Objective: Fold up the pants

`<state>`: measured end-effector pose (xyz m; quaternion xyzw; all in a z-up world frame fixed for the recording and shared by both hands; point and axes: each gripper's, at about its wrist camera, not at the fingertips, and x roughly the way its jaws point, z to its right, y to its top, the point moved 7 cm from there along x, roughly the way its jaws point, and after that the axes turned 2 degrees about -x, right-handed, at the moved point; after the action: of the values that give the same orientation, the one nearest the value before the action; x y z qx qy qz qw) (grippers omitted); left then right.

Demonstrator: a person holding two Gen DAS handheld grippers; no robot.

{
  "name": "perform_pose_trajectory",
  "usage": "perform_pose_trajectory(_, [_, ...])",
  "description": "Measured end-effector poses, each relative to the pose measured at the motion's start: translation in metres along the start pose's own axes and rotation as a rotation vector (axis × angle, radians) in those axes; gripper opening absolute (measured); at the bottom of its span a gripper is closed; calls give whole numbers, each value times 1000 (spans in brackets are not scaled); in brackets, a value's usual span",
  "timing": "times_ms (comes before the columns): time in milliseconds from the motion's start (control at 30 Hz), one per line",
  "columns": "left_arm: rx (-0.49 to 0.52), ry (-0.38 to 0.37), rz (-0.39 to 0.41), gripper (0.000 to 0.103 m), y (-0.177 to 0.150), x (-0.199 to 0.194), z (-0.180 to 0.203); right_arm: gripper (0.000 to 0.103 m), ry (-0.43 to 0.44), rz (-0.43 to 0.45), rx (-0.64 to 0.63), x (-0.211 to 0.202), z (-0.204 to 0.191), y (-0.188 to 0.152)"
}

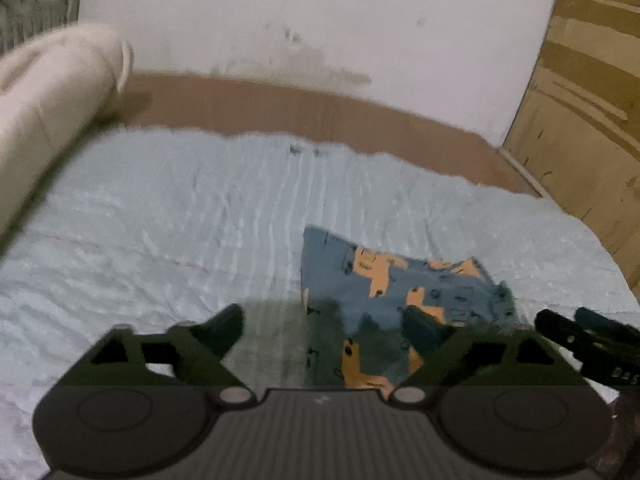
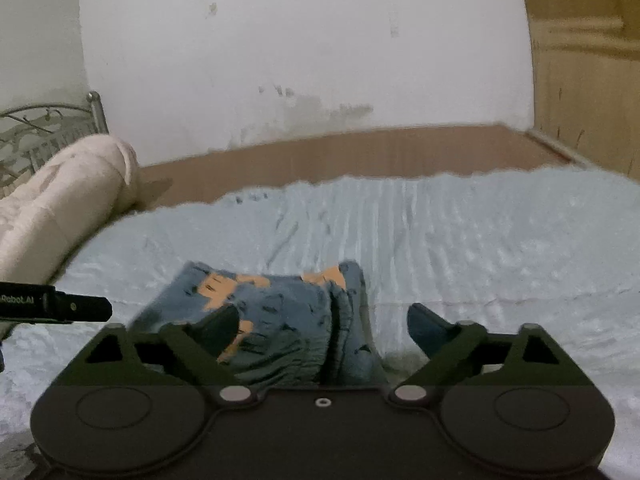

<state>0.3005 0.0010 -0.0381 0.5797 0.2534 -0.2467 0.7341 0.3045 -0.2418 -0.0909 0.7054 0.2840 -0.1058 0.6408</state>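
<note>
In the left wrist view, a bed covered by a pale blue crinkled sheet is seen against a stained white wall, with a brown strip of mattress edge behind the sheet, a cream bolster at the left and a wooden wardrobe at the right. The pants, blue with orange patches, are laid folded into a compact bundle on the sheet. The left claw is held wide apart with nothing clamped, its right finger above the bundle. In the right wrist view, the same bundle is shown lying rumpled near the left finger; the right claw is likewise spread and empty.
</note>
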Motion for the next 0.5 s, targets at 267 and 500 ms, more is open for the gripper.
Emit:
perform_pose_trajectory(267, [90, 62, 144, 103, -9, -80, 13, 102, 21, 107, -13, -83, -21, 8])
perform_pose_trajectory(500, [93, 59, 247, 103, -36, -139, 10, 102, 10, 171, -32, -147, -38, -10])
